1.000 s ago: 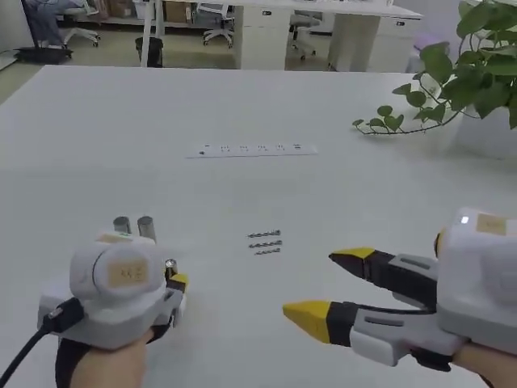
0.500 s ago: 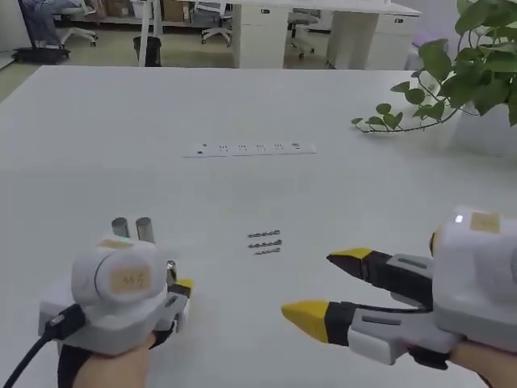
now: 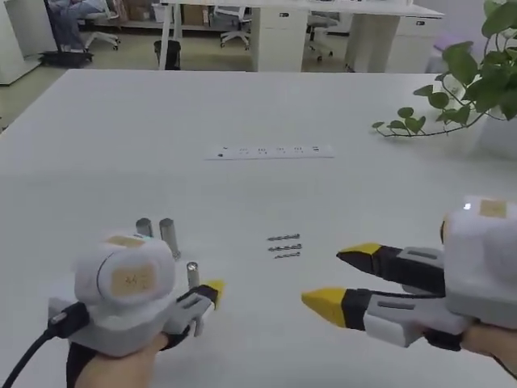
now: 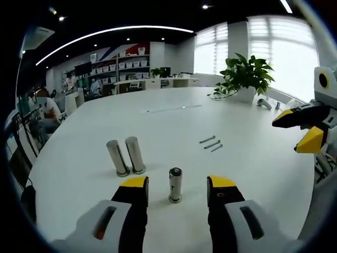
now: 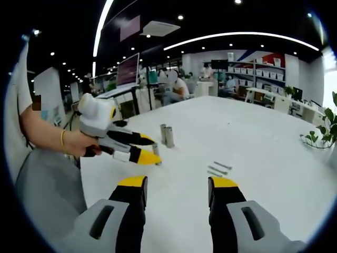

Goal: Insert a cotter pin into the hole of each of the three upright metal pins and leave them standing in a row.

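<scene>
A broad white table [image 3: 242, 105] took up most of the head view, its matte top bare apart from a few small things. A white power strip [image 3: 268, 151] lay flat across the middle of the frame. Below it, three cotter pins [image 3: 284, 246] lay side by side, apart from everything else. At the right edge, a potted plant [image 3: 464, 85] trailed leafy stems over the tabletop.

Two metal pins [image 3: 156, 232] stood upright and close together at the lower left. Just beside them, nearer the camera, the third metal pin [image 3: 192, 275] stood upright on its own. The left gripper [image 3: 198, 293] hovered low over the table at the bottom left. In the left gripper view its yellow-tipped jaws stood wide apart on either side of that third pin [image 4: 175, 184]. They seemed clear of it, though the fisheye made the gap hard to judge. None of the three pins had a cotter pin through it.

The right gripper [image 3: 338, 276] sat at the lower right, pointing left toward the cotter pins. Its jaws were spread wide and held nothing.

Beyond the far table edge, at the top of the head view, were office chairs [image 3: 234, 14], white desks and a pale floor. The left gripper view showed bright windows [image 4: 274, 45] with blinds at the upper right and shelves [image 4: 113, 66] along the far wall. The right gripper view showed strip and spot ceiling lights [image 5: 231, 37] on a dark ceiling.
</scene>
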`<move>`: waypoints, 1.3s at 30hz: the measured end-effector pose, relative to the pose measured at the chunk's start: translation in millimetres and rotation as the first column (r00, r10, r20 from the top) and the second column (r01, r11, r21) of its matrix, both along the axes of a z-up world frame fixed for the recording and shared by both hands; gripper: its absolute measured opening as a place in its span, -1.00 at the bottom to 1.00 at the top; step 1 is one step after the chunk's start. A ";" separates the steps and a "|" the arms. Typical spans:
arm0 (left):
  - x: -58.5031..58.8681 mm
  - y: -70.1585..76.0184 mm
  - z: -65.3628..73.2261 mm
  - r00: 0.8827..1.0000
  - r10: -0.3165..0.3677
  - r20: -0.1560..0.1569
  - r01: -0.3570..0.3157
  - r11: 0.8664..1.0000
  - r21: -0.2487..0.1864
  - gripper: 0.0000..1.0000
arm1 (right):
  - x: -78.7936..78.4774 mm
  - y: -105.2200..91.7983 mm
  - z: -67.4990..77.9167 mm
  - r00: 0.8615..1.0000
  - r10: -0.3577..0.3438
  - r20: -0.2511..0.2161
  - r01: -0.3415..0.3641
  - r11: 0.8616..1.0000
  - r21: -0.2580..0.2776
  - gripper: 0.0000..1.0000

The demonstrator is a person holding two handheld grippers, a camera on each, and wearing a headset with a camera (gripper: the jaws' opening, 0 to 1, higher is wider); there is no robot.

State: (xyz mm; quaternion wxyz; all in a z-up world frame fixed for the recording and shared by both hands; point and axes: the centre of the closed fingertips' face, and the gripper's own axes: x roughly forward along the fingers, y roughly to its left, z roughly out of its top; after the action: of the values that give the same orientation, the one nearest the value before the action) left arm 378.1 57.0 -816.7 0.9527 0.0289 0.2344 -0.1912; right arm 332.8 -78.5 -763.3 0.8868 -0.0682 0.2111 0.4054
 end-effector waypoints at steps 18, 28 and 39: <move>-18.8 9.5 24.2 0.994 -0.108 0.026 0.109 0.993 -0.044 0.42 | 32.5 9.1 -8.1 0.996 0.086 -0.027 -0.088 0.991 -0.097 -0.15; -25.9 12.9 25.4 0.986 -0.164 0.035 0.165 0.986 -0.015 0.53 | 49.3 14.4 -22.2 0.988 0.140 -0.072 -0.151 0.973 -0.174 -0.19; -30.6 11.1 36.8 0.979 -0.190 0.069 0.193 0.980 -0.052 0.53 | 64.3 12.2 -40.8 0.978 0.166 -0.125 -0.195 0.942 -0.274 -0.33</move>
State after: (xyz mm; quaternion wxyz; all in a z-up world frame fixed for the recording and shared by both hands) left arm 347.4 68.1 -779.9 0.9373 0.0298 0.1942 -0.2878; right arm 397.1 -66.2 -804.1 0.8151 -0.1940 0.3041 0.4532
